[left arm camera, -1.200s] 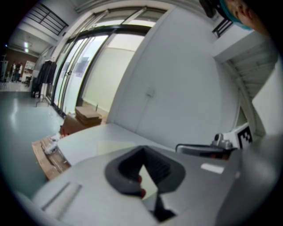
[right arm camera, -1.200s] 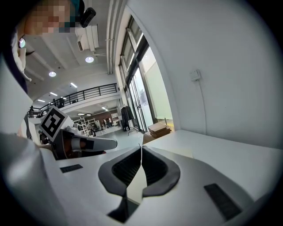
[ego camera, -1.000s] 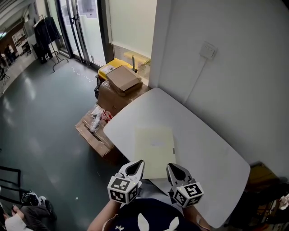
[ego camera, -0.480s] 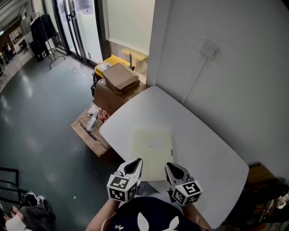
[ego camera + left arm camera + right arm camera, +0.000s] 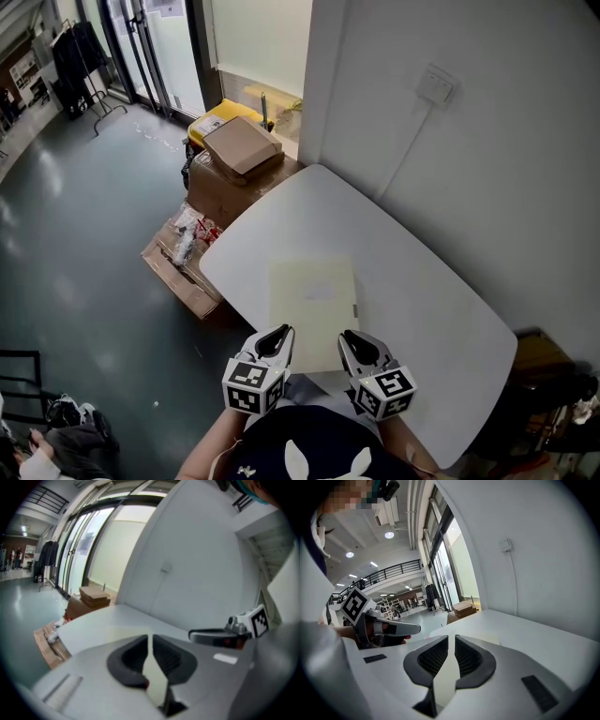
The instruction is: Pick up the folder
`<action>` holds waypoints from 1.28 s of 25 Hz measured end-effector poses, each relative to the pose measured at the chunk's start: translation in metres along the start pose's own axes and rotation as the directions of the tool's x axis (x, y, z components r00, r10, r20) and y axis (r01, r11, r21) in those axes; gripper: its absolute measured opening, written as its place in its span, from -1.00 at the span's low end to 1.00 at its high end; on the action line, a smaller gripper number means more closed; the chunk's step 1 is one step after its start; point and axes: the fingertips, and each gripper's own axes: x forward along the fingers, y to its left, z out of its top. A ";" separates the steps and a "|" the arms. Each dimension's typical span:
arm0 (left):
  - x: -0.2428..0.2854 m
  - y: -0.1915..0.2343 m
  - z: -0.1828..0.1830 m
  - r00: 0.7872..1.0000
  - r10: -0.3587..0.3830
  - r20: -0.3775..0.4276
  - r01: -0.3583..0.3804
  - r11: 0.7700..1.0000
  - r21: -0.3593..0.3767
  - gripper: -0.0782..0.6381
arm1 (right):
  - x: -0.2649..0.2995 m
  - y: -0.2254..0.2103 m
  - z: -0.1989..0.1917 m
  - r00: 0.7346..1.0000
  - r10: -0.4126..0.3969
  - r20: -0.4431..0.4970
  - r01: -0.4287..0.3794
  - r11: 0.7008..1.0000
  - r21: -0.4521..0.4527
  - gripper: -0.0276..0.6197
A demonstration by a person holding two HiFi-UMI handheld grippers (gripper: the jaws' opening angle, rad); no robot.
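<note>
A pale yellow folder (image 5: 312, 307) lies flat on the white table (image 5: 422, 291), its near edge close to the table's front edge. My left gripper (image 5: 283, 330) hovers at the folder's near left corner, shut with nothing between its jaws. My right gripper (image 5: 344, 335) hovers at the near right corner, also shut and empty. In the left gripper view the folder (image 5: 126, 632) shows just beyond the closed left gripper (image 5: 151, 635), with the right gripper at the right edge. In the right gripper view the closed right gripper (image 5: 451, 637) points over the table.
Cardboard boxes (image 5: 234, 155) are stacked on the floor past the table's far left corner, with flattened cardboard (image 5: 178, 262) below them. A white wall (image 5: 469, 141) with a socket and cable runs along the table's far side. A person's bag lies at the bottom left (image 5: 66, 412).
Both grippers have sunk a little toward the folder's near edge. The head view has shifted, so table and folder sit slightly higher and further left.
</note>
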 end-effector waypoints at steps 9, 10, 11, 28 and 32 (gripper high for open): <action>0.013 0.007 -0.002 0.999 0.003 -0.040 -0.003 1.000 0.008 -0.61 | 0.008 -0.014 -0.003 0.999 -0.025 -0.025 0.025 1.000 0.017 -0.87; 0.014 0.007 -0.001 0.999 0.003 -0.043 -0.003 1.000 0.008 -0.60 | 0.009 -0.016 -0.003 0.999 -0.026 -0.028 0.027 0.999 0.018 -0.87; 0.015 0.008 -0.001 0.999 0.004 -0.045 -0.003 1.000 0.008 -0.58 | 0.010 -0.017 -0.003 0.999 -0.025 -0.031 0.026 1.000 0.018 -0.87; 0.037 0.023 -0.010 0.994 0.017 -0.107 -0.017 1.000 0.006 -0.43 | 0.030 -0.033 -0.014 0.994 -0.034 -0.100 0.038 0.999 0.035 -0.46; 0.042 0.030 -0.013 0.992 0.027 -0.122 -0.026 1.000 0.005 -0.41 | 0.035 -0.038 -0.018 0.992 -0.044 -0.116 0.049 0.998 0.038 -0.45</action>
